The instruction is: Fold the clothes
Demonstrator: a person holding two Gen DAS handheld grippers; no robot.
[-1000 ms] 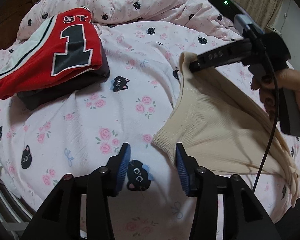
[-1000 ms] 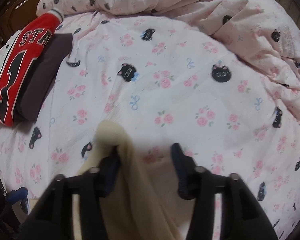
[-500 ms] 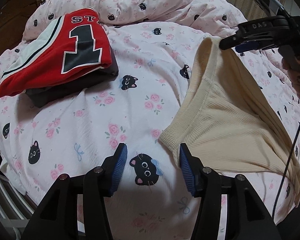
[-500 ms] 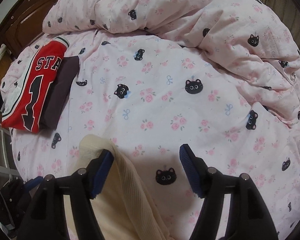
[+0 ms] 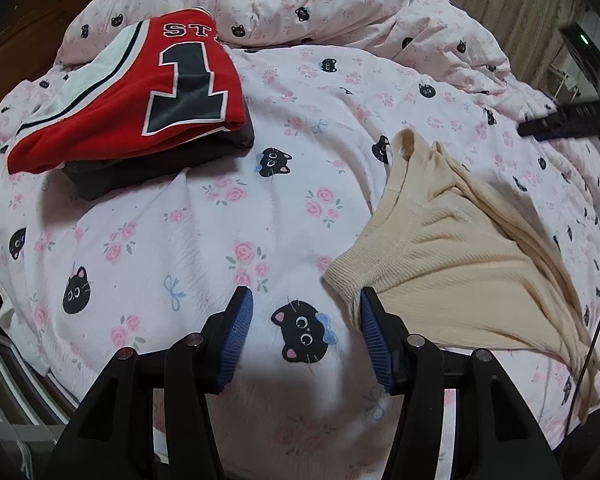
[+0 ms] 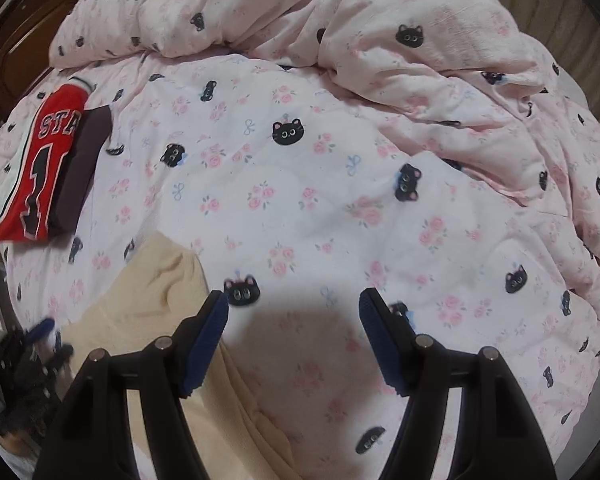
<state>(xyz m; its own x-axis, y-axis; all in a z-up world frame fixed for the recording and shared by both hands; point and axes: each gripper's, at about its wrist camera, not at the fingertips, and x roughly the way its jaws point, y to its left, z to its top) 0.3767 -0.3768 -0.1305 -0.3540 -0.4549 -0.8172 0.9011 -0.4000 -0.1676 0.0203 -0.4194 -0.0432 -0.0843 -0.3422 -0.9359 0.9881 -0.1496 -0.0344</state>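
A cream ribbed garment point(image 5: 440, 248) lies bunched on the bed at the right of the left wrist view. My left gripper point(image 5: 306, 332) is open just above the sheet. Its right finger point(image 5: 374, 340) sits against the garment's ribbed cuff, and nothing is between the pads. My right gripper point(image 5: 534, 130) hovers at the far right, clear of the cloth. In the right wrist view the right gripper point(image 6: 294, 324) is open and empty over the sheet, with the cream garment point(image 6: 160, 300) at its lower left.
A folded red jersey point(image 5: 140, 100) with a black "1" rests on a folded dark garment point(image 5: 160, 164) at the left of the bed. A rumpled pink cat-print duvet point(image 6: 380, 40) is heaped along the far side. The bed edge point(image 5: 4, 344) drops off at lower left.
The right gripper has let go of the cream garment's corner and pulled away to the right. The lifted corner has dropped onto the bed. The left gripper stays open by the cuff.
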